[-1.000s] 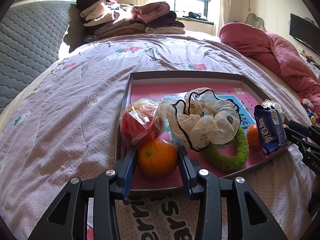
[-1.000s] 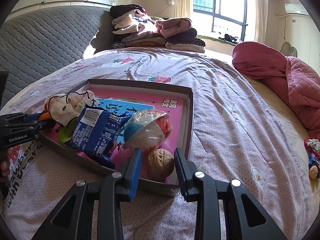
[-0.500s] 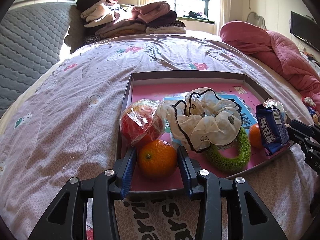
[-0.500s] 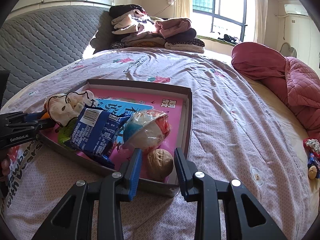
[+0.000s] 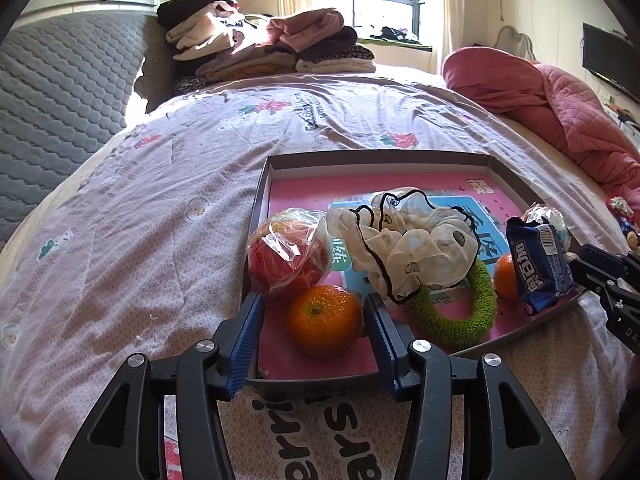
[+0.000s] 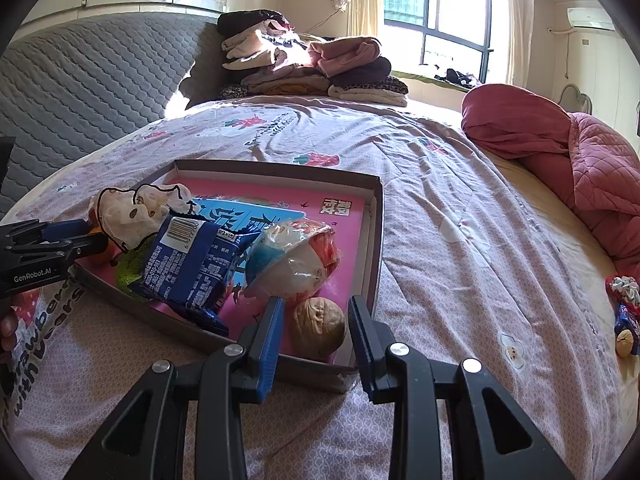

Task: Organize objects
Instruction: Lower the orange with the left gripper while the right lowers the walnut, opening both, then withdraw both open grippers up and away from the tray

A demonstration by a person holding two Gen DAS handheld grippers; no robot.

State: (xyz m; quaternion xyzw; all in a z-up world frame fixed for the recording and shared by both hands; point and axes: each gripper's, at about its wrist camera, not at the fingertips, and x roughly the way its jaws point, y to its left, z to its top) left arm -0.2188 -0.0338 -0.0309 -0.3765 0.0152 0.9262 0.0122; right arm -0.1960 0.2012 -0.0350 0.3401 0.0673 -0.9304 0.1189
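Observation:
A shallow box tray (image 5: 256, 216) with a pink floor lies on the bed. In it are an orange (image 5: 324, 319), a bagged red fruit (image 5: 288, 254), a cream scrunchie (image 5: 404, 244), a green ring (image 5: 456, 314), a second orange (image 5: 505, 276) and a blue snack packet (image 5: 538, 264). My left gripper (image 5: 314, 320) is open with the orange between its fingers, apart from both pads. In the right wrist view the tray (image 6: 374, 240) also holds a walnut (image 6: 318, 326) and a wrapped ball (image 6: 292, 258). My right gripper (image 6: 316, 324) is open around the walnut.
The bed has a purple patterned cover (image 5: 140, 240). Folded clothes (image 5: 264, 44) are stacked at the head. A pink quilt (image 5: 560, 112) lies at the right. Small toys (image 6: 624, 312) lie near the right edge. A grey padded headboard (image 6: 80, 92) is at the left.
My left gripper has opened wider around the orange and drawn back slightly. My right gripper has opened a little wider around the walnut. The objects lie where they were.

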